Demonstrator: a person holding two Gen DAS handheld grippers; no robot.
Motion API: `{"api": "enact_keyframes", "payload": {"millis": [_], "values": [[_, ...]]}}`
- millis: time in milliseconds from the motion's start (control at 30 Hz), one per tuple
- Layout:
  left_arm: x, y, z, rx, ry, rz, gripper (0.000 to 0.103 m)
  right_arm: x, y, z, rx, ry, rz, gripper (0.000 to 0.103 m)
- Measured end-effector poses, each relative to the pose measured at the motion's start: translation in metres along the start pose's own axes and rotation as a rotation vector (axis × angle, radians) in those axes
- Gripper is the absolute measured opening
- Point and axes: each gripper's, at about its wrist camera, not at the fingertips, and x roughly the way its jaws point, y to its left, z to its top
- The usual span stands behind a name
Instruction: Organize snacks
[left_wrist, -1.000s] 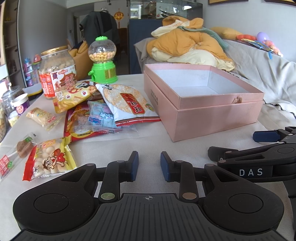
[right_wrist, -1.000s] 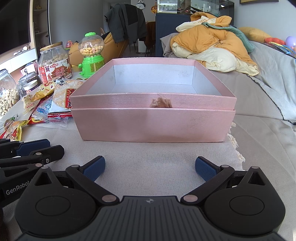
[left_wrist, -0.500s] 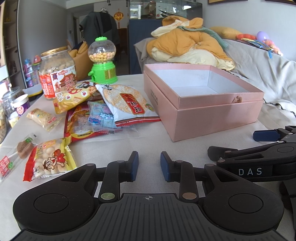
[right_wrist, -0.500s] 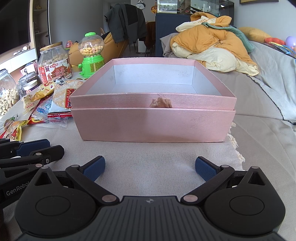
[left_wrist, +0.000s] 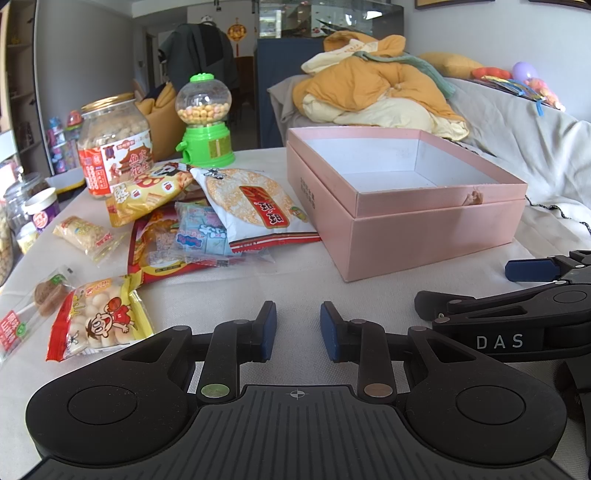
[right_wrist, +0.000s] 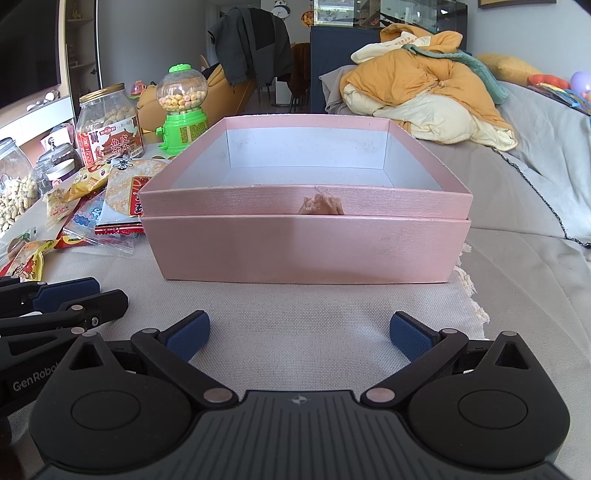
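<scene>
On the cloth-covered table (left_wrist: 306, 280), an open pink box (left_wrist: 424, 236) stands with nothing visible inside it. Left of the box the snacks lie in a loose heap: a rice cracker bag (left_wrist: 255, 206) just beside the box wall, a yellow packet (left_wrist: 147, 195) behind it, a red-and-yellow packet of round biscuits (left_wrist: 96, 321) nearer the camera. Behind them stand a peanut jar (left_wrist: 112, 147) and a green candy dispenser (left_wrist: 205, 122). The left gripper (left_wrist: 298, 326) hangs low over bare cloth, its jaws a narrow gap apart with nothing between them. The right gripper (right_wrist: 299, 332), facing the box front, has its jaws wide apart and empty. What the small clear-wrapped pieces at the far left contain is hard to tell.
</scene>
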Motion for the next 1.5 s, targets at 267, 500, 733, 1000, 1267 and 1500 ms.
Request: {"api": "enact_keyframes", "payload": {"millis": [267,500,733,1000,1267,1500], "values": [[-0.003,0.02,0.001,-0.082,-0.012,-0.061,0.031,0.006,-0.006,0.017,-0.023,0.112,0.064,0.103],[-0.036,0.078,0.018,-0.142,-0.097,-0.049,0.03,0.01,-0.002,0.021,-0.085,0.14,0.077,0.103],[-0.051,0.158,0.021,-0.277,-0.098,0.116,0.03,0.014,0.023,0.034,-0.1,0.147,0.251,0.103],[-0.054,0.19,0.012,-0.285,-0.068,0.151,0.03,0.03,0.064,0.046,-0.125,0.161,0.227,0.103],[-0.019,0.248,0.005,-0.388,0.026,0.108,0.03,0.021,0.099,0.037,-0.179,0.142,0.283,0.103],[-0.032,0.216,-0.007,-0.261,0.065,0.058,0.031,0.024,0.155,0.049,-0.181,0.155,0.397,0.103]]}}
